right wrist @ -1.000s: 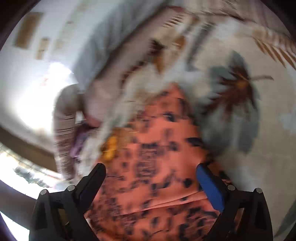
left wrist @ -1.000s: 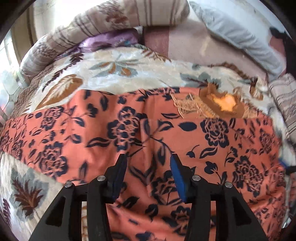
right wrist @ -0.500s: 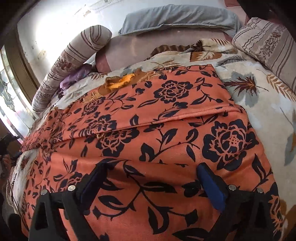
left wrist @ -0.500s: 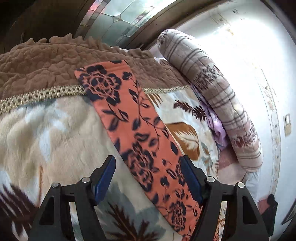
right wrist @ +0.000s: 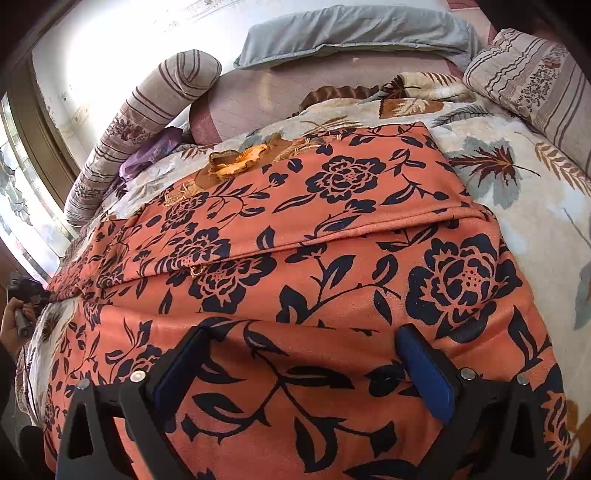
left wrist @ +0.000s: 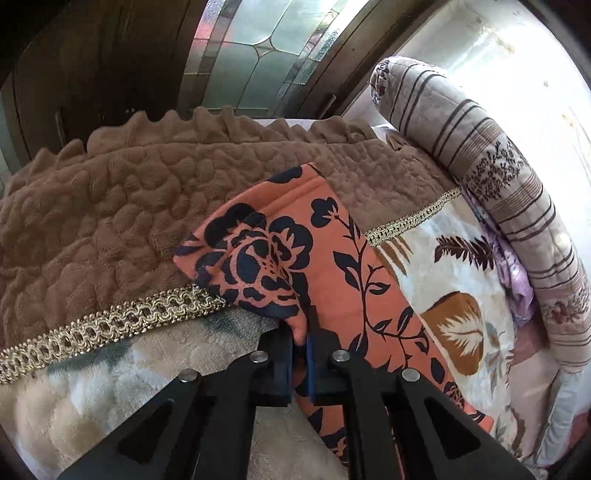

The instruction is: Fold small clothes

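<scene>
The left hand-held gripper (left wrist: pixel 300 347) is clenched on the orange flowered garment (left wrist: pixel 295 258), its pads pinched on a narrow end of the cloth that is lifted and bunched just above them. That end lies at the side of the bed where the brown quilted bedspread (left wrist: pixel 110 206) with its gold braid trim (left wrist: pixel 110 325) meets the pale leaf-printed blanket (left wrist: pixel 454 295), below a window and beside a striped bolster (left wrist: pixel 517 184).

The right hand-held gripper (right wrist: pixel 299 365) is released, its jaws spread wide above the broad part of the same garment (right wrist: pixel 332 258), with cloth seen between them but nothing pressed. The garment is spread across the middle of the bed, one layer already laid over another along a long crease. Toward the head of the bed a grey pillow (right wrist: pixel 351 33) and a striped cushion (right wrist: pixel 535 74) are seen.

The step in hand is judged to be an early fold, with one end seized. Next, the right jaws would need to be closed on a matching edge, so that both ends can be carried over together.

No brand, label or writing can be read.
</scene>
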`<state>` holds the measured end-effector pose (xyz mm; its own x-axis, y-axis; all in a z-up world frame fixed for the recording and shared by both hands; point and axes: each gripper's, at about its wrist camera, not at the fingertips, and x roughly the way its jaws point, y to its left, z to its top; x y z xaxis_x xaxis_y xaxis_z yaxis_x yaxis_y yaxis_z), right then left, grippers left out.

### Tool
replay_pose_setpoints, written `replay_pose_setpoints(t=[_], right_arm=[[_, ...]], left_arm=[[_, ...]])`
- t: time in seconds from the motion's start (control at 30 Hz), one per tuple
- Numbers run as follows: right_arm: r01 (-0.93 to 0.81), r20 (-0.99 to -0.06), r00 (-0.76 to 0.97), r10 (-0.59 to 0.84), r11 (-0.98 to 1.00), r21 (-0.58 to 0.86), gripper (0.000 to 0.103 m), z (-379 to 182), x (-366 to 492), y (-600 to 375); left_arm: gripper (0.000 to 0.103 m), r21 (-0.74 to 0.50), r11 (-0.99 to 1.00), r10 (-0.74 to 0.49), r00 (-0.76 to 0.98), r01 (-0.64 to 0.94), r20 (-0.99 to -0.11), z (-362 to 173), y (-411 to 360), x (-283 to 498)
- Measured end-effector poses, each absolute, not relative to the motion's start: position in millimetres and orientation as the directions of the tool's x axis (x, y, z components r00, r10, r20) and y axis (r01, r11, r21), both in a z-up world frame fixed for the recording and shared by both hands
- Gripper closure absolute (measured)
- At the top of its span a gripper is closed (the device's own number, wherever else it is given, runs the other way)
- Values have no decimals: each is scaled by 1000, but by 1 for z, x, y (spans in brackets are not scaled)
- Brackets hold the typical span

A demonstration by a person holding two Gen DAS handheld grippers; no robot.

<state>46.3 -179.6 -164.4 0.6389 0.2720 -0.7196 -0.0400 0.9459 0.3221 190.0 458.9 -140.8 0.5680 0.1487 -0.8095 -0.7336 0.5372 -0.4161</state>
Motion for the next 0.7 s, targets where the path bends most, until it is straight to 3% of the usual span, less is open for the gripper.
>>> replay_pose_setpoints(t=[0.1, 0.2, 0.4, 0.53, 0.57, 0.6, 0.63, 0.7], right_arm=[[-41, -710, 643, 287, 939, 343, 1, -165, 46, -183], [-41, -702, 647, 298, 933, 359, 1, -165, 45, -185], [-45, -674, 658, 336, 911, 410, 1, -164, 44, -192], [-47, -652, 665, 365, 891, 452, 1, -164, 43, -197], [-47, -649, 665, 370, 888, 458, 1, -163, 43, -198], [-47, -647, 665, 374, 885, 463, 1, -163, 42, -198], [-47, -644, 665, 378, 882, 469, 1, -162, 42, -199], [-48, -632, 668, 394, 869, 492, 1, -161, 41, -202]], left_arm=[[98, -284, 705, 248, 601, -650, -760, -93, 414, 202], [98, -215, 849, 244, 718, -484, -652, -30, 334, 205], [98, -185, 981, -44, 857, -60, -514, 50, 117, 209], [93, -180, 971, -230, 810, 155, -540, 35, -24, 213], [69, -164, 967, -253, 771, 193, -584, 20, -52, 217], [35, -137, 962, -266, 710, 235, -652, -1, -77, 223], [31, -101, 960, -251, 640, 262, -727, -25, -97, 228], [32, -52, 968, -179, 525, 246, -832, -71, -105, 225]])
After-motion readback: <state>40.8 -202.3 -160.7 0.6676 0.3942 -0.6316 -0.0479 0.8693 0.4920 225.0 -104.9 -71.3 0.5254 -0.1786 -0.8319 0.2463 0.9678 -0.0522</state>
